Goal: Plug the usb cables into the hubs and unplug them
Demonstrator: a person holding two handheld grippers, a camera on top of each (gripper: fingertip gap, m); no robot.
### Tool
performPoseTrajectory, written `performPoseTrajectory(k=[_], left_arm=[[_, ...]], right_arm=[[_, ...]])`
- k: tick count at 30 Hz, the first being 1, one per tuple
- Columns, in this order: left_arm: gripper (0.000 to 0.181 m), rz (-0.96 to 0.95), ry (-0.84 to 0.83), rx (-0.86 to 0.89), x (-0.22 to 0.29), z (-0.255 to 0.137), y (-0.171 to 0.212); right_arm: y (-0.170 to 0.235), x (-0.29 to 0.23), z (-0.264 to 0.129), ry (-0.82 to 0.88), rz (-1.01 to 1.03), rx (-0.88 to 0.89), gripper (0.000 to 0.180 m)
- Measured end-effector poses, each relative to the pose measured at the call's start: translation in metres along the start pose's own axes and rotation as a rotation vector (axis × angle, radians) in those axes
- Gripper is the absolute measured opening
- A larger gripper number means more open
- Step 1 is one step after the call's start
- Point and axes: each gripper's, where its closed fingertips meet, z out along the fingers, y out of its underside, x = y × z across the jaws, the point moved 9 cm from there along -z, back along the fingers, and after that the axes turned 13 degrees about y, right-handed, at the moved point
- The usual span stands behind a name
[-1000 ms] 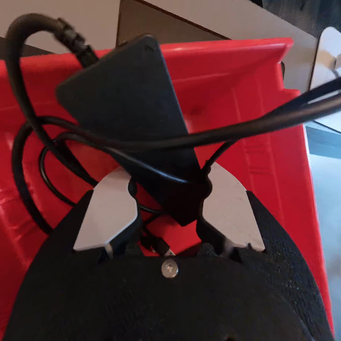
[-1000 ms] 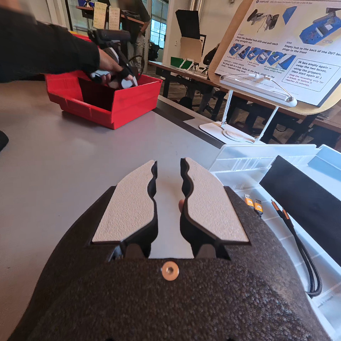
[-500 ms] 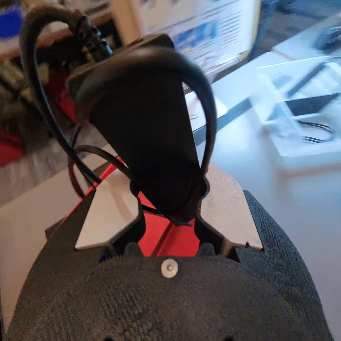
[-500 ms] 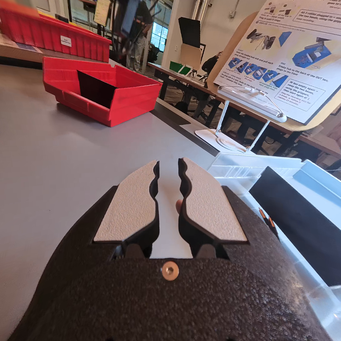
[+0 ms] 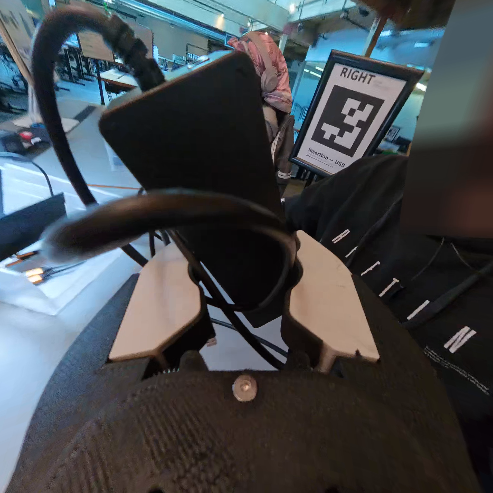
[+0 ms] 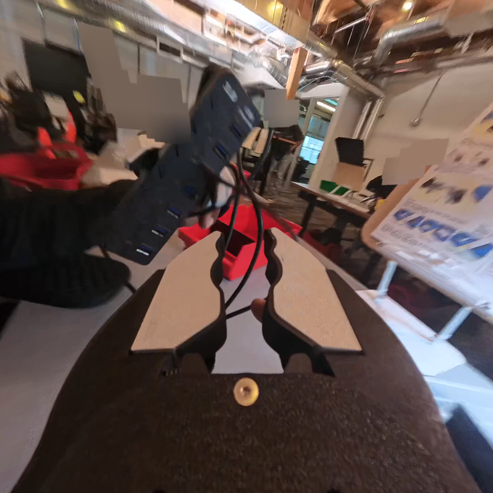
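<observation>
My left gripper (image 5: 242, 253) is shut on the lower end of a black USB hub (image 5: 197, 149) and holds it upright in the air. The hub's thick black cable (image 5: 160, 208) loops across its front, and thinner cables hang below it. In the right wrist view the hub (image 6: 202, 170) shows a row of blue ports and hangs to the upper left of my right gripper (image 6: 242, 234). That gripper is open and empty. Thin black cables (image 6: 257, 240) from the hub dangle between its fingers.
A red bin (image 6: 240, 256) stands on the grey table (image 6: 53, 333) behind the right gripper. A clear tray with orange-tipped plugs (image 5: 34, 274) lies at the left. An instruction board (image 6: 440, 226) stands at the right. A person in a black hoodie (image 5: 400, 253) is close by.
My left gripper has lifted the hub out of the red bin and swung it round in front of the right gripper. The right gripper has tilted upward and opened a little wider.
</observation>
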Motion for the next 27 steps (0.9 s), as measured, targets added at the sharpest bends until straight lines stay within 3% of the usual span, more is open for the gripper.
performPoseTrajectory(k=[3, 9, 12, 15, 18, 22, 27], left_arm=[[0.066, -0.098, 0.016, 0.007, -0.018, 0.002, 0.028], [0.065, -0.239, 0.064, 0.006, -0.039, 0.010, 0.064], [0.065, -0.246, 0.022, -0.011, -0.041, 0.009, 0.070], [0.064, -0.268, 0.009, -0.004, -0.042, 0.003, 0.072], [0.062, -0.210, -0.166, -0.053, -0.045, -0.008, 0.069], [0.070, -0.182, -0.339, -0.034, -0.042, -0.035, 0.057], [0.067, -0.063, -0.519, 0.043, -0.020, -0.071, 0.025]], right_arm=[[-0.014, -0.006, -0.008, 0.065, -0.353, -0.097, 0.025], [0.016, -0.032, 0.022, -0.070, -0.691, -0.338, 0.025], [0.028, -0.042, 0.037, -0.124, -0.739, -0.338, 0.008], [0.032, -0.043, 0.042, -0.107, -0.770, -0.324, 0.008], [0.039, -0.036, 0.038, -0.033, -0.823, -0.329, 0.008], [0.044, -0.017, 0.030, 0.098, -0.884, -0.328, 0.008], [0.043, 0.000, 0.025, 0.170, -0.907, -0.293, 0.008]])
